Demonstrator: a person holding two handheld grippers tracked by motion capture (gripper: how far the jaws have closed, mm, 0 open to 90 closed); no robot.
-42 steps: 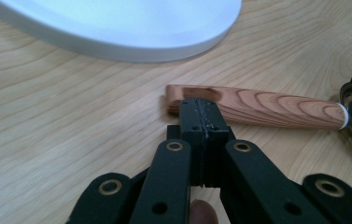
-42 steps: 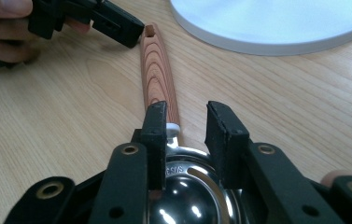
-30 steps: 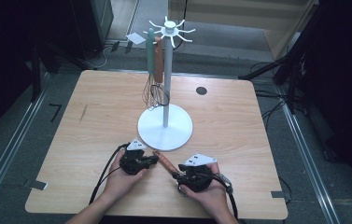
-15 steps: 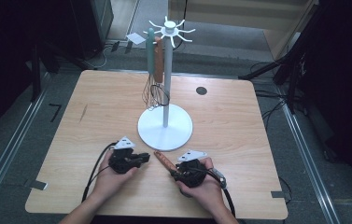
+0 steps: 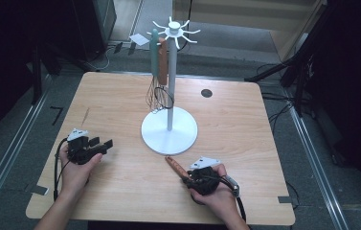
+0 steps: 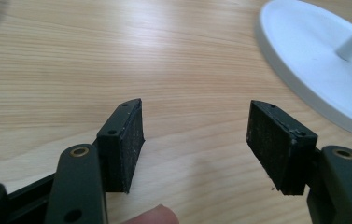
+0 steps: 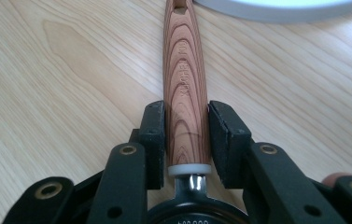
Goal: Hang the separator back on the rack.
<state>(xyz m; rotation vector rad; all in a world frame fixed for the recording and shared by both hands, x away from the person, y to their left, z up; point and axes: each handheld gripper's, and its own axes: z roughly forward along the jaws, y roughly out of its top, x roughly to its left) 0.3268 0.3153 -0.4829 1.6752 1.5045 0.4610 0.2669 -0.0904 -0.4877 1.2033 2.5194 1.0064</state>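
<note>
A utensil with a wooden handle (image 5: pixel 174 166) lies on the table in front of the white stand's base (image 5: pixel 169 132), its handle end pointing at the base. My right gripper (image 5: pixel 186 176) is shut on that wooden handle (image 7: pixel 185 84) near its metal collar. Its jaws have just been closing, and in the right gripper view the pads (image 7: pixel 152 135) press on both sides. My left gripper (image 5: pixel 102 143) sits at the table's left, pointing right. Its jaws have just been opening. The left gripper (image 6: pixel 194 116) stands open with only bare wood between its pads.
The stand's pole (image 5: pixel 170 96) rises to a ring of hooks (image 5: pixel 174 31). A green-handled whisk (image 5: pixel 155 52) and a brown-handled whisk (image 5: pixel 163 60) hang there. A dark round hole (image 5: pixel 206 93) marks the table's far right. The base rim (image 6: pixel 313 88) lies right of the left jaws.
My left hand has slid left across the table, away from the wooden handle, and its jaws have opened. The right hand has stayed put with the handle between its jaws.
</note>
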